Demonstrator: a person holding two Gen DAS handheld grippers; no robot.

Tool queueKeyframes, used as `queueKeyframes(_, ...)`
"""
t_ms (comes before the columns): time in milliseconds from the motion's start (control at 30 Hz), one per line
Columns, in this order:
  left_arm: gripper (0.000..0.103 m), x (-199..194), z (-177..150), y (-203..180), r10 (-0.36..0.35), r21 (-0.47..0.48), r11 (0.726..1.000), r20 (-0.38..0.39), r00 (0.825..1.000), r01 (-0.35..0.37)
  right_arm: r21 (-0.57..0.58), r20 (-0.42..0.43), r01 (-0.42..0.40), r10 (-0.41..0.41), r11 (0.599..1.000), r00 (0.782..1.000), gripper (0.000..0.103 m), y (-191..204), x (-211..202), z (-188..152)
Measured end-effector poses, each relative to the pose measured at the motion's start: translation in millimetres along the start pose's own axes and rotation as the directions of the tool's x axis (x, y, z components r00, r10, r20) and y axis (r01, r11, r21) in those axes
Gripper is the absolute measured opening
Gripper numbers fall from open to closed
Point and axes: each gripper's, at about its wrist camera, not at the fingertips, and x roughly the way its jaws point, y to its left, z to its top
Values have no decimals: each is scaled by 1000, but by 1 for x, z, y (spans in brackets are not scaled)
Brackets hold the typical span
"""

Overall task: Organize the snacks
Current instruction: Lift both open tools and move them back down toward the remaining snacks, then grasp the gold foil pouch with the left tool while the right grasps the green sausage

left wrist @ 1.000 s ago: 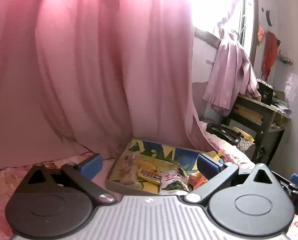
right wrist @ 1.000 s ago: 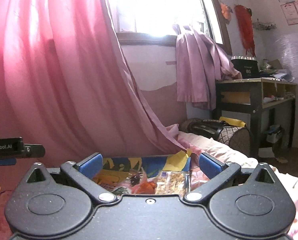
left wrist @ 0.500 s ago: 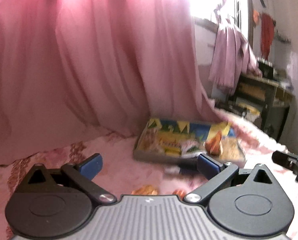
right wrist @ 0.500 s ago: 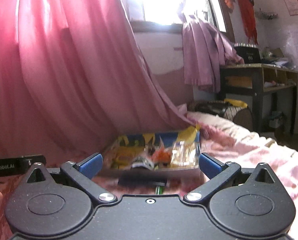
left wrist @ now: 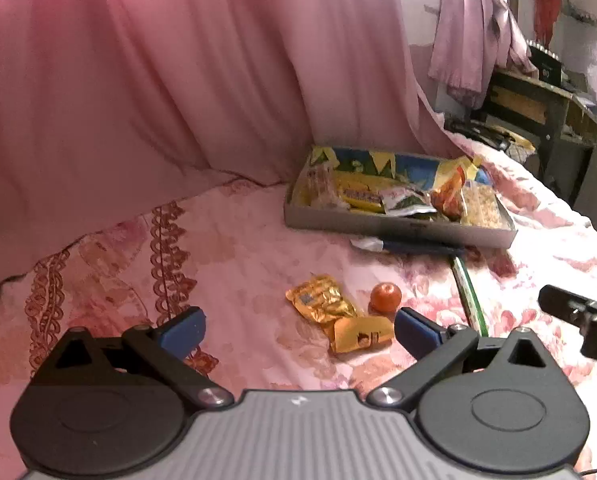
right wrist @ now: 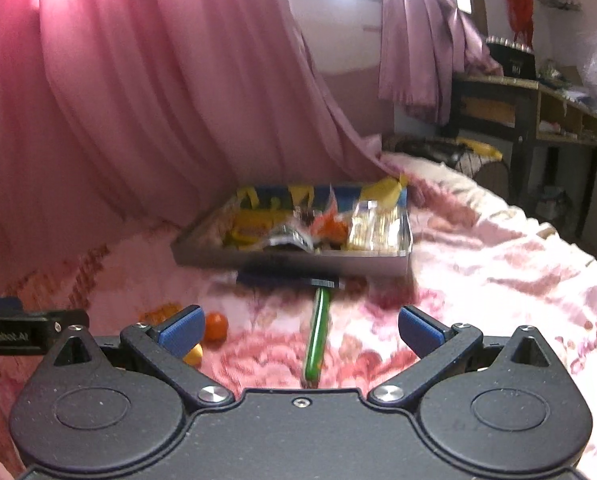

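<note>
A shallow grey tray [left wrist: 398,227] [right wrist: 290,261] holding several snack packets lies on the pink floral bedspread. In front of it lie a dark blue packet [left wrist: 414,246] [right wrist: 286,280] and a long green stick packet [left wrist: 469,293] [right wrist: 317,336]. Nearer lie a gold foil packet [left wrist: 323,300], a yellow packet [left wrist: 362,333] and a small orange ball [left wrist: 385,297] [right wrist: 216,325]. My left gripper [left wrist: 298,326] is open just short of the gold and yellow packets. My right gripper [right wrist: 298,326] is open with the green stick between its fingers, apart from both.
A pink curtain [left wrist: 178,80] hangs behind the bed. A dark desk [right wrist: 530,112] with clutter and a bag beside it stand at the right. Clothes hang by the window [right wrist: 426,48]. Bare bedspread [left wrist: 234,248] lies left of the tray.
Both grippers have pulled back from the tray and tilted down. The loose packets, orange ball and green stick on the bedspread have come into view. Both stay open.
</note>
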Motion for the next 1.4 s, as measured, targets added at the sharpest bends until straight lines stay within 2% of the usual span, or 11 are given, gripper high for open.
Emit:
queueKeyframes(167, 103, 17, 0, 3, -30, -23, 999, -83, 996, 28, -1, -119, -25, 25, 1000, 993, 102, -3, 23, 2)
queueKeyframes(267, 103, 33, 0, 9, -75, -84, 994, -156, 985, 63, 23, -188, -54, 57, 998, 981, 102, -9, 39, 6)
queueKeyframes(367, 103, 47, -1, 16, -92, -143, 988, -210, 973, 63, 37, -244, -103, 109, 994, 964, 102, -12, 52, 10)
queueKeyframes(433, 103, 55, -2, 18, -97, -160, 985, -238, 966, 60, -2, -286, -147, 140, 989, 948, 102, -11, 61, 12)
queueKeyframes(500, 103, 60, -2, 18, -105, -170, 983, -257, 961, 62, -58, -316, -159, 133, 986, 940, 102, -9, 71, 13)
queueKeyframes(733, 103, 80, 3, 12, -136, -168, 982, -277, 951, 91, -130, -344, -178, 124, 975, 931, 102, -9, 106, 16)
queueKeyframes(1033, 103, 120, 11, 9, -162, -159, 980, -280, 946, 121, -230, -328, -160, 78, 960, 941, 101, 2, 141, 14)
queueKeyframes(1167, 103, 130, 11, 6, -127, -129, 987, -276, 953, 94, -242, -357, -158, 64, 957, 932, 87, 3, 156, 11)
queueKeyframes(1233, 102, 134, 11, 6, -116, -119, 989, -269, 956, 87, -224, -374, -168, 74, 960, 924, 83, 3, 162, 10)
queueKeyframes(1300, 96, 137, 12, 6, -127, -120, 988, -263, 956, 98, -220, -377, -165, 73, 961, 923, 73, 4, 165, 9)
queueKeyframes(1400, 88, 142, 13, 6, -156, -141, 983, -270, 950, 121, -211, -376, -161, 72, 964, 924, 67, 5, 169, 8)
